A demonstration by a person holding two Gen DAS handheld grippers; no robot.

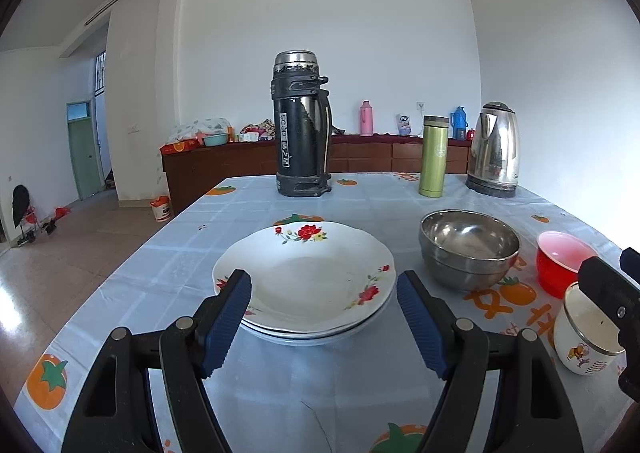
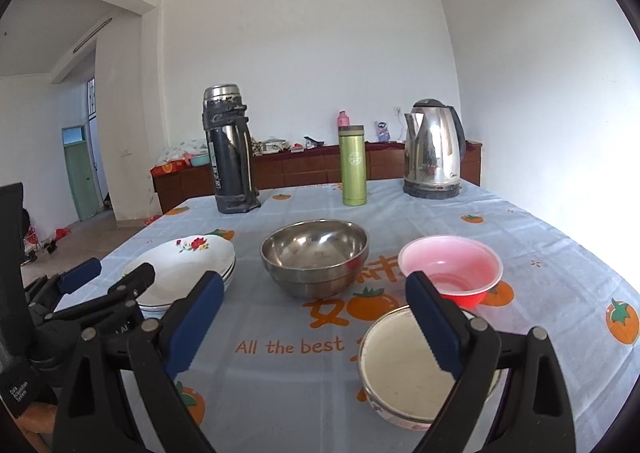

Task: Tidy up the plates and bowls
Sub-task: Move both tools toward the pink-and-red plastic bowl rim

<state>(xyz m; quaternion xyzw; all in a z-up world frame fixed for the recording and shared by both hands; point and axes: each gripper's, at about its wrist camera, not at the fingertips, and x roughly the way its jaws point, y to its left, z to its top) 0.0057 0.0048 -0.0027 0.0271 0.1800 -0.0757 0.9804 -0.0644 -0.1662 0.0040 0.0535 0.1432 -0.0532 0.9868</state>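
**Plates stacked, bowls only partly gathered**

Already, the floral plates are seen piled in one stack on the left of the counter, so the plate half of the job is judged done. To their right, the steel bowls are nested one inside the other, near the middle. Two bowls are left loose on the right: the red bowl, pink inside, and nearer still the white enamel bowl, set apart from each other and from the steel pair. These are judged to be what remains.

The left claw is held with its jaws wide apart at the near edge of the plate stack, nothing gripped. The right claw is likewise spread and empty, one finger over the white enamel bowl's rim; contact cannot be told.
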